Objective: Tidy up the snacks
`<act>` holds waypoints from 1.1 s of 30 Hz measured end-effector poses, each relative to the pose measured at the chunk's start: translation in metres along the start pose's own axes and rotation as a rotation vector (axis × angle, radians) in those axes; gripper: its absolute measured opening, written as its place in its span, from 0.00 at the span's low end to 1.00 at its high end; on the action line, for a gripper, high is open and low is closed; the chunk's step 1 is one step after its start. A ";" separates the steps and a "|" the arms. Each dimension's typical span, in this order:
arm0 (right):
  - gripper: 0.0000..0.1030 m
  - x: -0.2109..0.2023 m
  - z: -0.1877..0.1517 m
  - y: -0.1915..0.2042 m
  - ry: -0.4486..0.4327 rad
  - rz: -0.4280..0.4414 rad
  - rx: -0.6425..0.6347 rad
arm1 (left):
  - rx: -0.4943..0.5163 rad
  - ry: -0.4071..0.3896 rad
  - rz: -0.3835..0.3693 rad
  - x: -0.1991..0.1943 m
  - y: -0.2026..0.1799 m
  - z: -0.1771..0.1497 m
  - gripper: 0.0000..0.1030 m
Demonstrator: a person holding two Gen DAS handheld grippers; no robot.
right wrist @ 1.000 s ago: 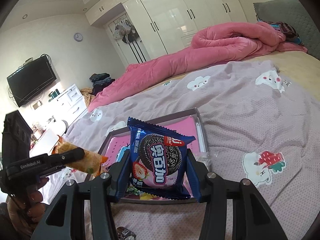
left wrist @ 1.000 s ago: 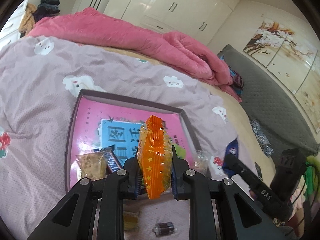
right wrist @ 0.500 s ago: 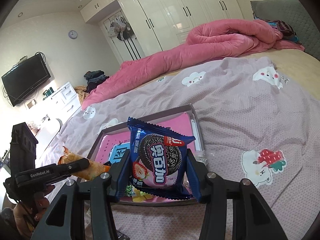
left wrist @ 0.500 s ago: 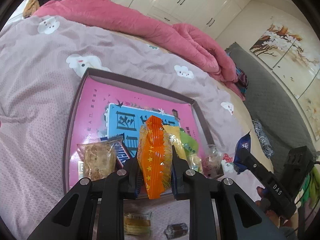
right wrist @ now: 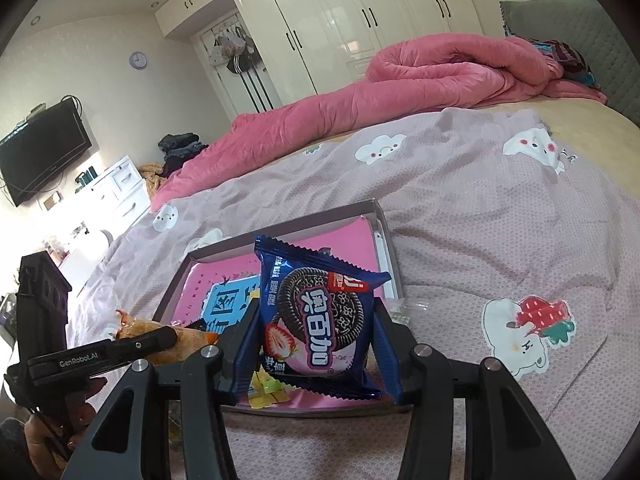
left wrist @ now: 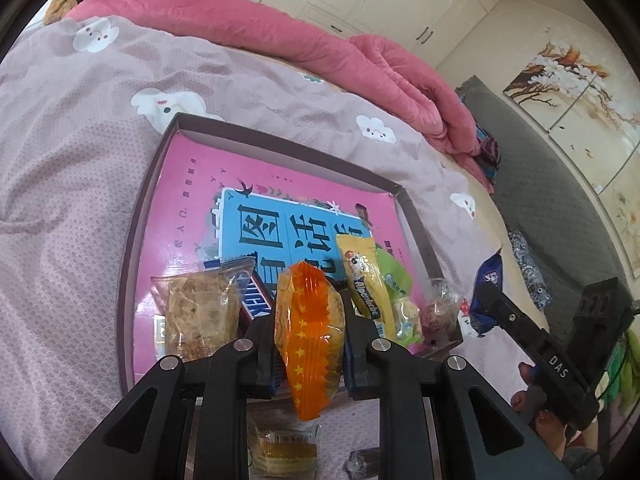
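Note:
My left gripper (left wrist: 309, 336) is shut on an orange star-printed snack packet (left wrist: 310, 332), held just above the near edge of a shallow pink-lined box (left wrist: 280, 148). My right gripper (right wrist: 314, 332) is shut on a blue Oreo packet (right wrist: 320, 316), held over the box's (right wrist: 280, 236) near right corner. In the box lie a clear cracker packet (left wrist: 196, 312), a Snickers bar (left wrist: 256, 300), a yellow candy packet (left wrist: 362, 280) and a green packet (left wrist: 394, 280). The left gripper also shows in the right wrist view (right wrist: 160, 338); the right gripper shows in the left wrist view (left wrist: 486, 300).
The box sits on a mauve cloud-print bedspread (left wrist: 72, 168). A rolled pink duvet (right wrist: 400, 92) lies across the far side. A yellow wrapped snack (left wrist: 284, 448) and a dark candy (left wrist: 360, 460) lie on the bed before the box. A clear wrapped sweet (left wrist: 438, 304) sits at its right edge.
Both grippers have moved forward and down toward the box with their packets still held. The box now looms larger in both views.

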State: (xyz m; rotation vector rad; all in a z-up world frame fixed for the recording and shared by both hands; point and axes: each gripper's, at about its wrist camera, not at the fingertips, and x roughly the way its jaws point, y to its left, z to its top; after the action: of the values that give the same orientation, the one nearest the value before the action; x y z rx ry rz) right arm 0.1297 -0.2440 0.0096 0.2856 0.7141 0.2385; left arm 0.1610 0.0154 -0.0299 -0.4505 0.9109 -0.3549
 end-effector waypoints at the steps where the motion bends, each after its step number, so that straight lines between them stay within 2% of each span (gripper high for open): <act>1: 0.49 0.001 0.000 0.000 0.002 -0.002 -0.002 | 0.004 0.001 0.001 0.001 0.000 0.000 0.22; 16: 0.49 0.026 -0.003 0.007 0.059 -0.001 -0.035 | 0.013 0.022 -0.014 0.011 -0.004 -0.001 0.22; 26: 0.49 0.036 -0.009 0.013 0.086 -0.043 -0.088 | 0.015 0.031 -0.021 0.017 -0.004 -0.001 0.22; 33: 0.49 0.041 -0.014 0.024 0.096 -0.012 -0.124 | 0.011 0.027 -0.018 0.017 -0.002 -0.001 0.22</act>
State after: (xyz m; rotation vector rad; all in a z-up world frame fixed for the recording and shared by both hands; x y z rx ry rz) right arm 0.1474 -0.2068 -0.0174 0.1523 0.7924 0.2855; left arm 0.1698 0.0051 -0.0404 -0.4447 0.9316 -0.3828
